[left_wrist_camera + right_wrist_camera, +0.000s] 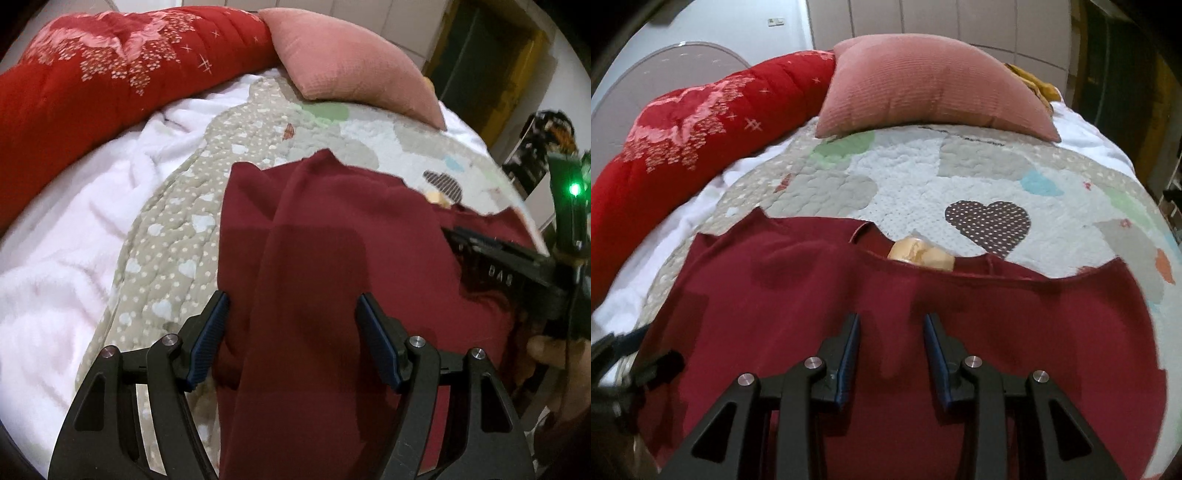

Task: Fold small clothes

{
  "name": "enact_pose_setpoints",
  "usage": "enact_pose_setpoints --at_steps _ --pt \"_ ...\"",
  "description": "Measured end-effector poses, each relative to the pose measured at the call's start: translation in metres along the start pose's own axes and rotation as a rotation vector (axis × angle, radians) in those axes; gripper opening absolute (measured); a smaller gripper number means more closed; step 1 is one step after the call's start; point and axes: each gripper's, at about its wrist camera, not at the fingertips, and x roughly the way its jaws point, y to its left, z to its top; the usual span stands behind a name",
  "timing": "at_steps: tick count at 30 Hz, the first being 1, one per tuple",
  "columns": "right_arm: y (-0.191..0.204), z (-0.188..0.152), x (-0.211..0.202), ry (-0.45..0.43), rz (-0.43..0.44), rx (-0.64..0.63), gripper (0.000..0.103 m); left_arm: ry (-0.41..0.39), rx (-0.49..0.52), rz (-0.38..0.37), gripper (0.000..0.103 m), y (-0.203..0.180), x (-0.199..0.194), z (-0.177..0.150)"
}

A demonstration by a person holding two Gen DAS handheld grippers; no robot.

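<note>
A dark red garment point(332, 240) lies spread on a patchwork quilt point(177, 236), with a long fold running down its left part. My left gripper point(291, 306) is open, its blue pads either side of that fold, just above the cloth. My right gripper point(891, 325) is open over the middle of the garment point(997, 332), below its neckline, holding nothing. A beige label or lining point(919, 254) shows at the neck opening. The right gripper also shows at the right edge of the left wrist view point(498, 258).
A pink cushion point(931, 96) and a red patterned duvet point(701, 122) lie at the far side of the bed. White bedding point(66, 240) lies left of the quilt point(997, 166). A dark doorway point(480, 48) is at the far right.
</note>
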Motion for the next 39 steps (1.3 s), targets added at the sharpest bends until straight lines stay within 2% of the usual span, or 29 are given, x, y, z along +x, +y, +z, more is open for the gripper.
enact_pose_setpoints --at_steps 4,9,11,13,16,19,22,25,27,31,33,36,39 --pt "-0.003 0.000 -0.006 -0.007 0.014 0.016 0.034 0.014 -0.029 -0.006 0.076 0.006 0.005 0.001" --pt "-0.022 -0.025 -0.064 -0.064 0.018 0.037 0.034 0.003 -0.031 -0.004 0.076 0.005 0.004 -0.001" --pt "-0.035 -0.041 -0.086 -0.086 -0.016 0.038 0.034 -0.003 -0.031 0.002 0.077 0.004 0.005 -0.002" --pt "-0.055 -0.058 -0.100 -0.083 -0.103 0.056 0.034 -0.009 -0.032 0.006 0.078 0.003 0.006 -0.003" --pt "-0.084 -0.080 -0.096 -0.043 -0.203 0.098 0.034 -0.007 -0.033 0.010 0.082 0.003 0.012 -0.003" --pt "-0.099 -0.092 -0.095 -0.059 -0.155 0.119 0.033 -0.002 -0.035 0.011 0.082 0.004 0.012 -0.003" --pt "-0.091 -0.092 -0.108 -0.057 -0.171 0.116 0.033 -0.001 -0.054 0.012 0.082 0.005 0.005 -0.004" --pt "-0.079 -0.089 -0.122 -0.072 -0.123 0.104 0.033 -0.014 -0.055 0.017 0.082 0.002 -0.004 -0.008" --pt "-0.069 -0.089 -0.125 -0.069 -0.130 0.084 0.033 -0.026 -0.047 0.017 0.082 0.001 -0.011 -0.012" --pt "-0.066 -0.113 -0.113 -0.009 -0.123 0.100 0.034 -0.030 -0.026 0.007 0.082 -0.004 -0.020 -0.020" --pt "-0.063 -0.123 -0.107 -0.006 -0.139 0.082 0.035 -0.025 -0.004 0.015 0.082 -0.007 -0.022 -0.024" --pt "-0.056 -0.120 -0.113 0.002 -0.171 0.061 0.035 -0.018 0.020 0.011 0.082 -0.011 -0.026 -0.030" --pt "-0.045 -0.113 -0.124 -0.018 -0.129 0.058 0.036 -0.022 0.022 -0.002 0.082 -0.013 -0.030 -0.035"
